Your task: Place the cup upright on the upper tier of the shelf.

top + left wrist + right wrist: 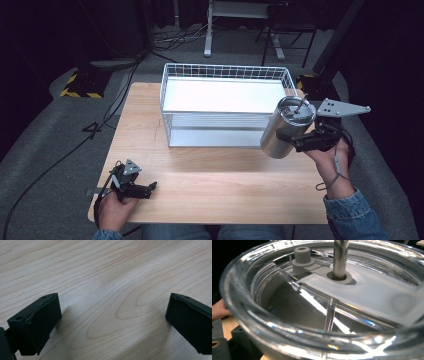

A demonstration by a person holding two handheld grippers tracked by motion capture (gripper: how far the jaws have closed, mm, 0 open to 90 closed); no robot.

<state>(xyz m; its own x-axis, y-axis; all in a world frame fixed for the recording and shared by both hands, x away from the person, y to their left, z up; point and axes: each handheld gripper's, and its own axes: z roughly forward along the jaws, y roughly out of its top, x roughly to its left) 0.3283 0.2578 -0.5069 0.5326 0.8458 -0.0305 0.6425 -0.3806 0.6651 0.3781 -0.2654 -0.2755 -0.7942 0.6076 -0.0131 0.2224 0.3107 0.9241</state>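
Right hand-held gripper point(295, 141): clenched on the steel tumbler with clear lid point(286, 128), lifted beside the white wire basket point(225, 75).
Left hand-held gripper point(150, 188): released, empty, on the wooden counter point(210, 185).
Progress: tumbler airborne, apparently not yet placed.

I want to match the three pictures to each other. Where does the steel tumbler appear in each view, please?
High view: the steel tumbler is at right centre, tilted, held by the right gripper beside the wire basket.
Left gripper view: not in it; wooden table between open jaws.
Right gripper view: its clear lid and straw, very close.
Shared landmark: the table's pale wood.
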